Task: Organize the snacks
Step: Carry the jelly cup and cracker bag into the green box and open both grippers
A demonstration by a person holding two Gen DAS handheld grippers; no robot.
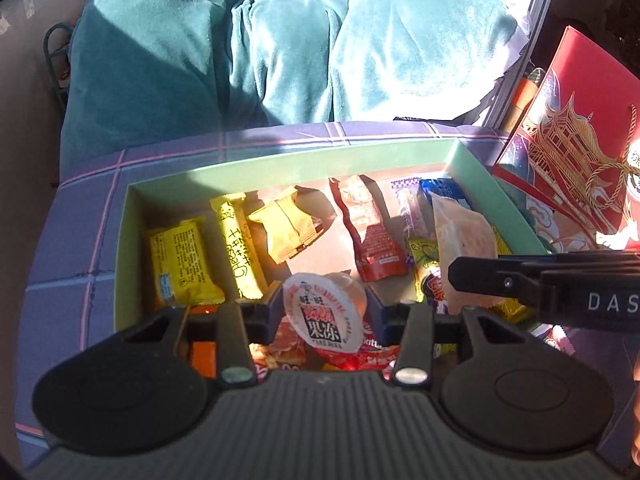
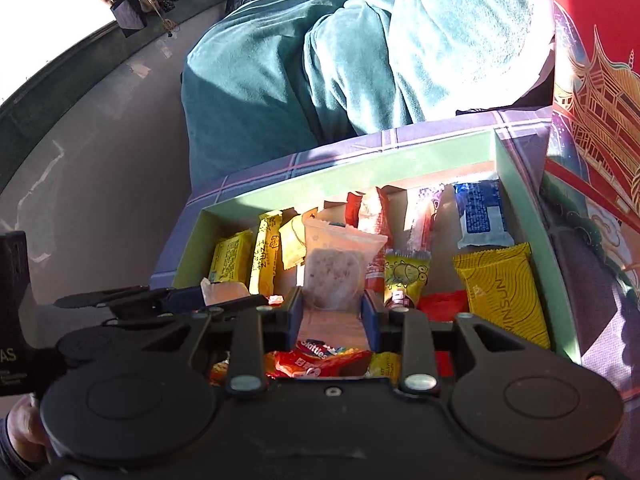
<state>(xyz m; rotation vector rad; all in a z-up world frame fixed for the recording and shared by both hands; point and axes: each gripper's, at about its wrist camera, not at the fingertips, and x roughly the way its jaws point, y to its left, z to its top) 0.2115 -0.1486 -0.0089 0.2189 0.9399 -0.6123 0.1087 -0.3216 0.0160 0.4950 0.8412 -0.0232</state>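
Observation:
A pale green box [image 1: 332, 160] [image 2: 360, 168] on a plaid cloth holds several wrapped snacks. My left gripper [image 1: 325, 306] is shut on a small jelly cup [image 1: 326, 318] with a white printed lid, held just above the box's near side. In the right wrist view my right gripper [image 2: 331, 306] is shut on a clear packet with a round biscuit [image 2: 336, 268], upright over the box's middle. That packet [image 1: 460, 240] and the right gripper's black fingers [image 1: 500, 278] also show at the right of the left wrist view. The left gripper [image 2: 168, 298] with its cup shows at the left.
Inside lie yellow packets [image 1: 182, 266], a red sachet [image 1: 374, 240], a blue-white packet [image 2: 482, 216] and a yellow bag [image 2: 502, 288]. A Skittles bag [image 2: 320, 354] lies at the near edge. A red lid with gold drawing [image 1: 580, 152] stands on the right. A person in teal clothing [image 1: 280, 40] sits behind.

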